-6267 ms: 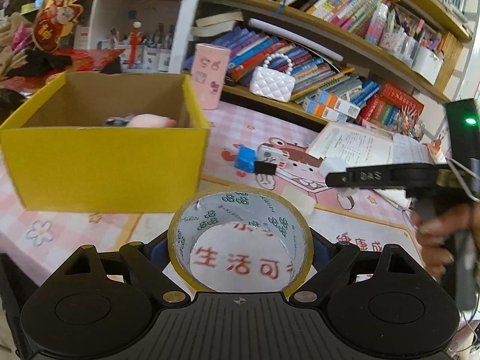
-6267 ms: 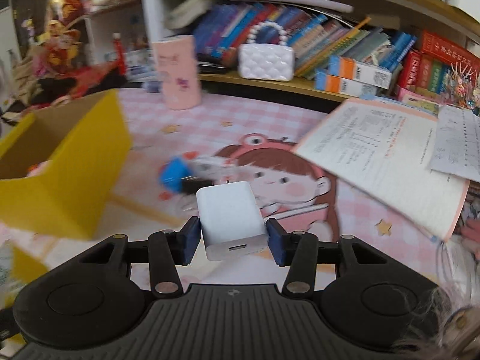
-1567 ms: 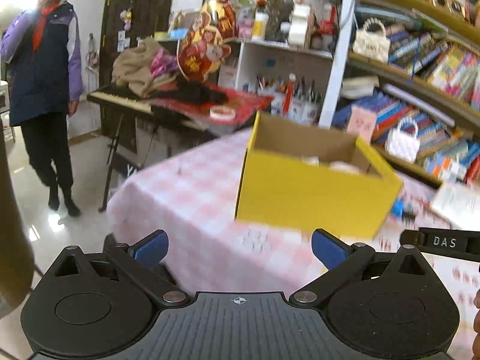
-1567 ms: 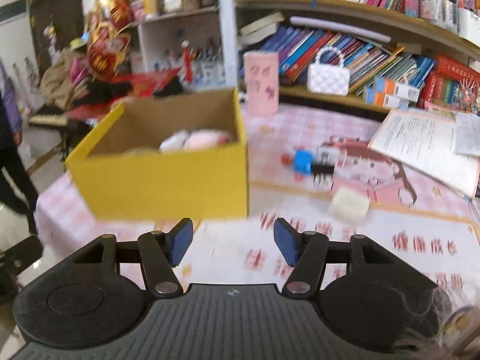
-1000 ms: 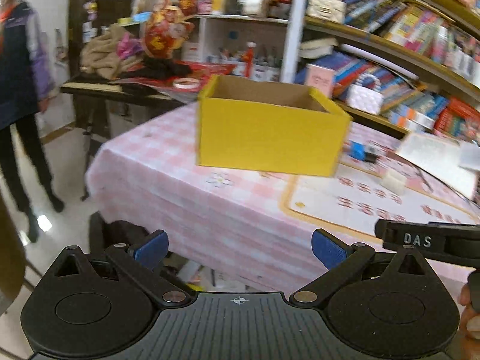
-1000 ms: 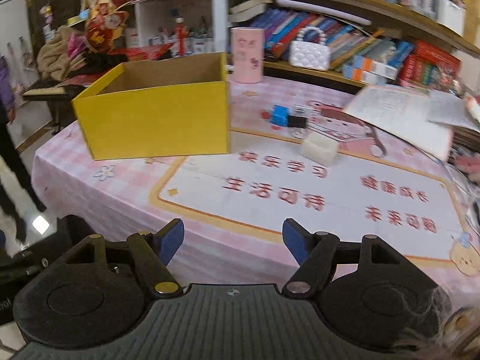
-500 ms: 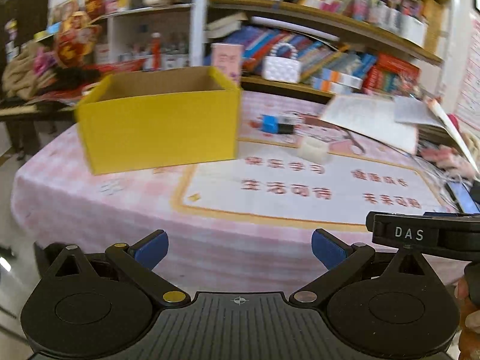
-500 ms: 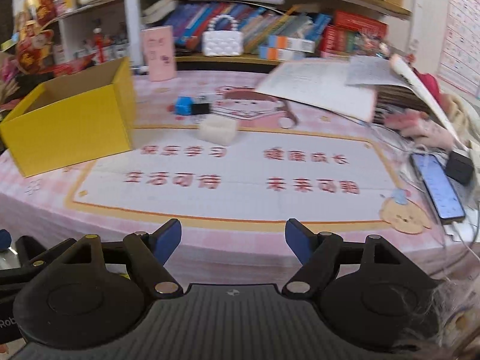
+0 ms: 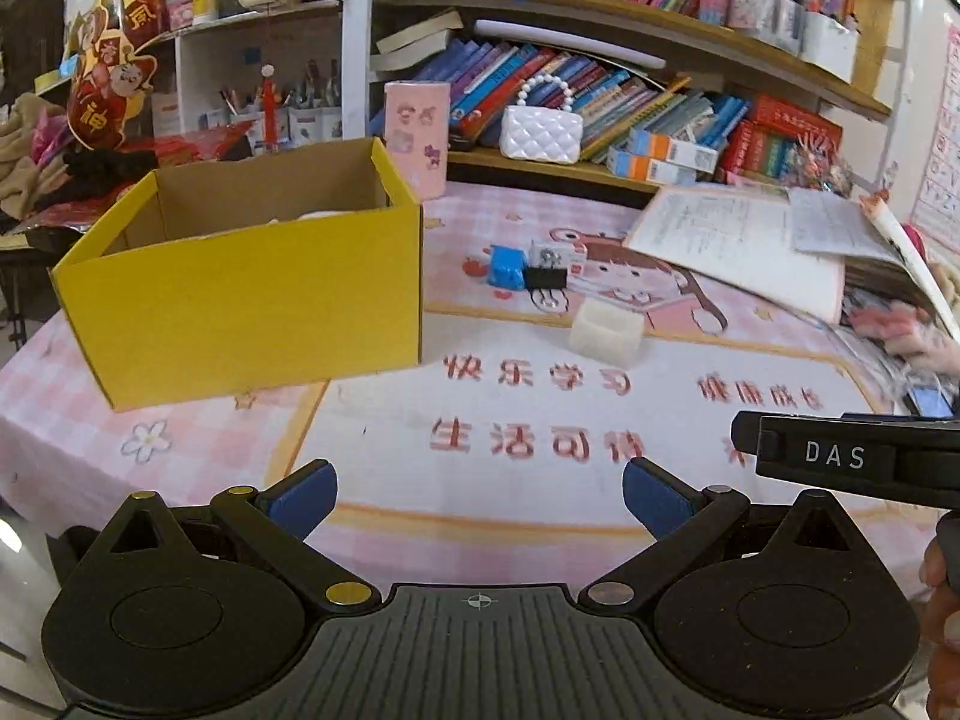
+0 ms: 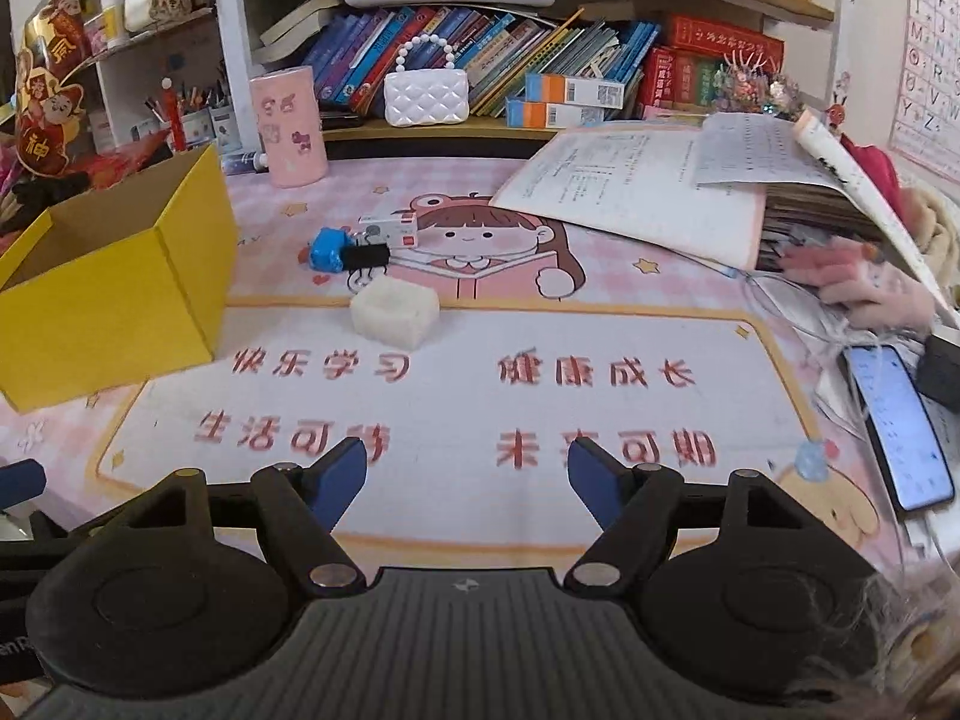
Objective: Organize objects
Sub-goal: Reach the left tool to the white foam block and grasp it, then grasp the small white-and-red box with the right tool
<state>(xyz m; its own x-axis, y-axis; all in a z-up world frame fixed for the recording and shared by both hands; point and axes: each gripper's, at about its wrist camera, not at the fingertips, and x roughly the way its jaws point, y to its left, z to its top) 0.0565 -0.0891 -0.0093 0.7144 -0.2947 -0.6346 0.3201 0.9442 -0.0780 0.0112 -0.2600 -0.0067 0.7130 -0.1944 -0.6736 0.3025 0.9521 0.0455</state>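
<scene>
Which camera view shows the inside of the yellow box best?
The left wrist view: the yellow box sits whole in frame, its brown inner walls and something pale at the bottom visible. In the right wrist view the box is cut off at the left edge, showing only part of its inside and no contents.

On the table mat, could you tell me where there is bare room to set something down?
The printed middle of the mat is free, bordered by the yellow box, the white block and the phone. It is crowded by the blue toy and papers.
</scene>
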